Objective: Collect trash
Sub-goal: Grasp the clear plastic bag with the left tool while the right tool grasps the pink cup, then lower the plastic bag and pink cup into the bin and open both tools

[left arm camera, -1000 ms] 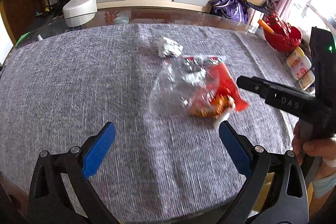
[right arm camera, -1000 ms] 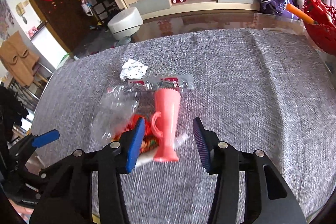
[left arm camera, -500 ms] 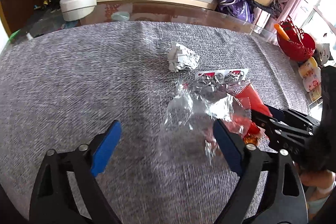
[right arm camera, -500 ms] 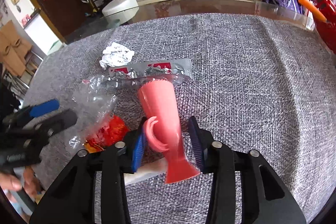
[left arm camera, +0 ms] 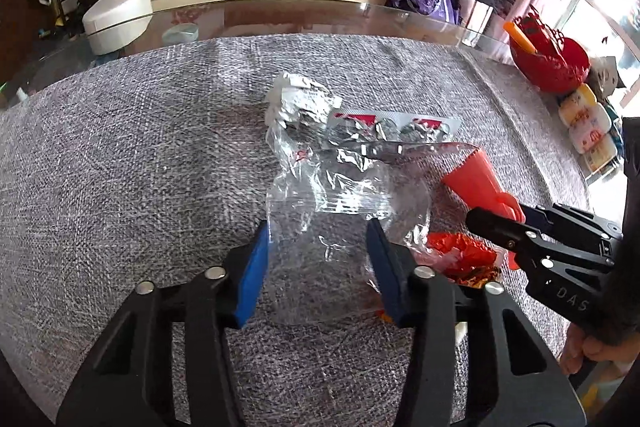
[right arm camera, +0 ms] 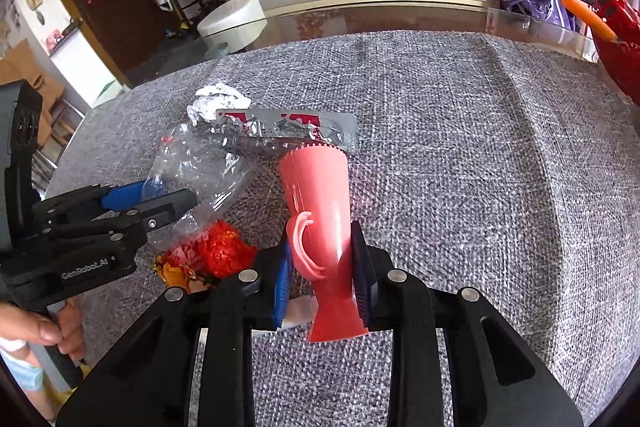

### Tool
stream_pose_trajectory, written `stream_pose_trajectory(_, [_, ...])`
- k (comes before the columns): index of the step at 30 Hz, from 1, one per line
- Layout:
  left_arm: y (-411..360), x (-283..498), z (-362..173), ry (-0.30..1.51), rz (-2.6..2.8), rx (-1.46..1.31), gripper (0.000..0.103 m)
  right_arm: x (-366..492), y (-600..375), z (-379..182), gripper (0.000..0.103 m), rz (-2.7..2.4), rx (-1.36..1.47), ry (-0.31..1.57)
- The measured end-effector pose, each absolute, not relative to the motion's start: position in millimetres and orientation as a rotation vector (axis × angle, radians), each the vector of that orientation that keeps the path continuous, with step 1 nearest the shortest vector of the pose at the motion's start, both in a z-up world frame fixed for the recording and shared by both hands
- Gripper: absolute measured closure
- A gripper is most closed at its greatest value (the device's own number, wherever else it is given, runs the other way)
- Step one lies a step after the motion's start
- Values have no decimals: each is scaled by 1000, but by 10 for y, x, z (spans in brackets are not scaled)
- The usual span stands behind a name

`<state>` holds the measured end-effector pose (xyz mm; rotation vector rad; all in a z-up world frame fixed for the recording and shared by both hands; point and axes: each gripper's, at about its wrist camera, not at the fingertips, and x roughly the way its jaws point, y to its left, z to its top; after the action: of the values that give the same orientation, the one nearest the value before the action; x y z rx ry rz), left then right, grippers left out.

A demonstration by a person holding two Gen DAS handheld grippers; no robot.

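Your right gripper [right arm camera: 322, 267] clamps the rigid coral plastic cup [right arm camera: 316, 195] at its waist; your left gripper [left arm camera: 318, 259] straddles, half-open, the flimsy, slippery clear plastic bag [left arm camera: 336, 199] on the grey cloth [left arm camera: 140, 155]: pinch a bunched fold.

We read "GenRobot.AI" in white on the black body of the left gripper [right arm camera: 148, 205], left of the pink cup [right arm camera: 320, 223]; on the right gripper [left arm camera: 504, 223], right of that cup, we read "DAS". The blister pack's [right arm camera: 288, 127] red print beyond the cup is illegible to us.
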<state>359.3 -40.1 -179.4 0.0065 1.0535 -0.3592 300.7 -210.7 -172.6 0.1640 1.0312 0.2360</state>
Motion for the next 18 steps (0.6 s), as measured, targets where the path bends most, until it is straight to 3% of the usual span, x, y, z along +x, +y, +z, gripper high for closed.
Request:
stream_pose_trajectory(4, [-404,3516,-1790,1054,-373,6,77,2931,-2176,-1710,76,226,161,1029])
stream_pose_trajectory(9, [-373,3357,-1754,1043,-368,-7,88,2828,-2229,-1652,76,204,155,1018])
stream_pose_trajectory(10, [-362,3317,-1725,1036,-368,-7,94,2791,-2240,-1620,76,202,155,1013])
stream_pose_trajectory(18, [-250,2885,-1193,941,-343,3,98,2451,-2276,-1173,76,204,148,928])
